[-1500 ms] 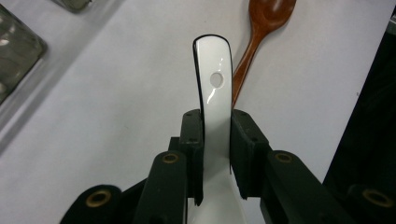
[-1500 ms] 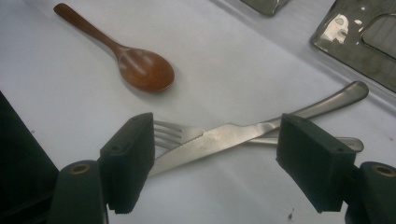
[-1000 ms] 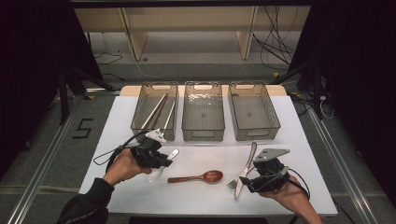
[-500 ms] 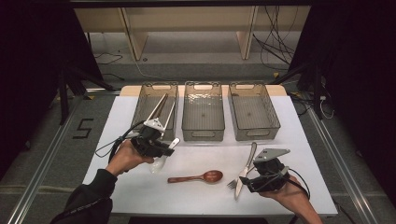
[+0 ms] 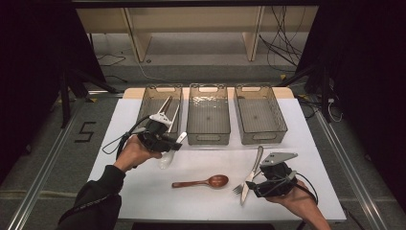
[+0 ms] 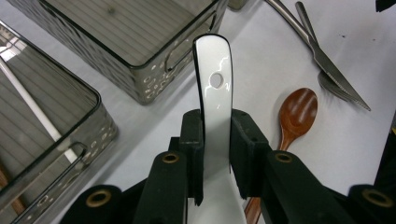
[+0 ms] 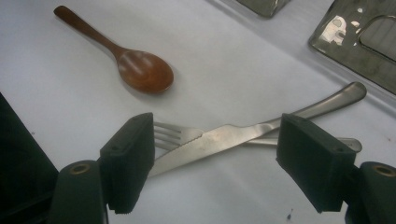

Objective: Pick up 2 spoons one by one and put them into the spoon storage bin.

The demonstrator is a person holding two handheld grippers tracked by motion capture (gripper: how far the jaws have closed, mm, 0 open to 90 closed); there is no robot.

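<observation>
Gleaming glossy white, the ceramic spoon [image 6: 215, 88] has a holed handle.

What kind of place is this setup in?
Probably a lab recording station, not a kitchen: a white-topped table on a bare floor with loose black cables, a taped number five and three clear plastic sorting bins.

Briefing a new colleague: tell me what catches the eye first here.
The left gripper clamps a glossy white spoon beside the left bin. On the white table, a knife lies crossed over a fork between the open right gripper; a wooden spoon lies mid-table.
</observation>
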